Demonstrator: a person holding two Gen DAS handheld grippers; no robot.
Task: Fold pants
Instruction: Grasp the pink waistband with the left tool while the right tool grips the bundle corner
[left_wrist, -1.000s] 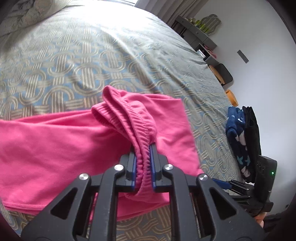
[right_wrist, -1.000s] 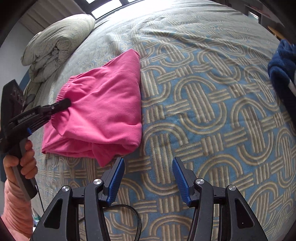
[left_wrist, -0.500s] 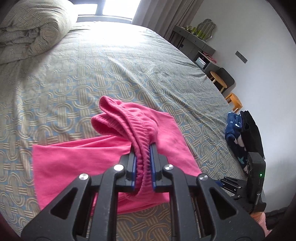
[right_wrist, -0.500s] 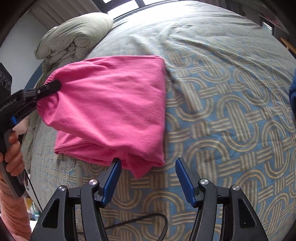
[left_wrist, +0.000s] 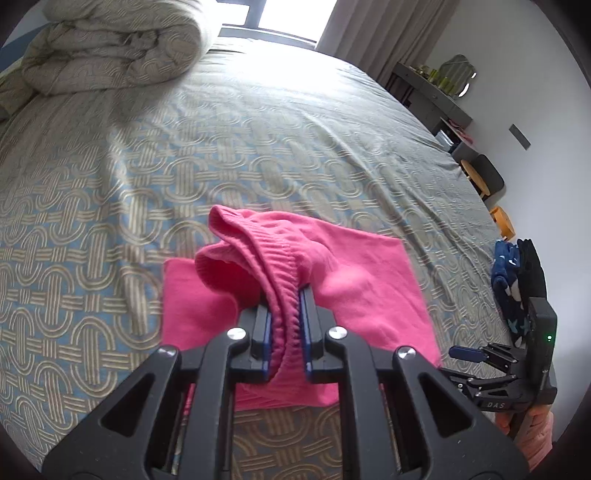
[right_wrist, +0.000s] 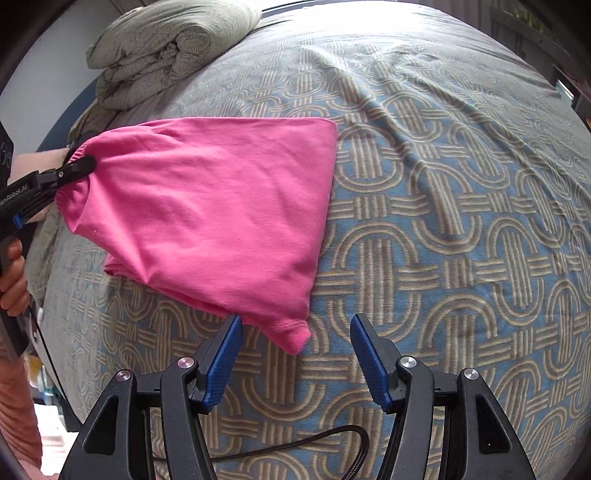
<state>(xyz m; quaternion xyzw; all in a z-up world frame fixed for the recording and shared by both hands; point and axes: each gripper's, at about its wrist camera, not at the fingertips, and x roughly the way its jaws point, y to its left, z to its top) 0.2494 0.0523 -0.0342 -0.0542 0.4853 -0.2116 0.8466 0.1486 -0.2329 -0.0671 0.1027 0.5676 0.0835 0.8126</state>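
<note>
Pink pants (right_wrist: 207, 206) lie folded on the patterned bedspread (right_wrist: 461, 221), and one end is lifted clear of the bed, bunched at the elastic waistband (left_wrist: 284, 266). The left gripper (left_wrist: 286, 332) is clamped tight on that waistband, its blue pads (left_wrist: 266, 339) pressing the gathered fabric from both sides, while the rest of the garment drapes down and spreads flat over the cover. From the right wrist view, the left gripper's black tip (right_wrist: 79, 166) pinches the far left corner of the pants, and the cloth fans out from there into a broad, smooth panel. The right gripper (right_wrist: 295, 332) has its jaws spread wide, holding nothing, and sits low over the bedspread with the near corner (right_wrist: 291, 332) of the pants lying just between its blue fingers (right_wrist: 221, 362). A rolled grey duvet (left_wrist: 110, 48) rests at the head of the bed, well apart from the pants. A stack of dark blue and black clothes (left_wrist: 517, 280) sits at the right edge of the bed, near the right gripper as the left wrist view shows it.
</note>
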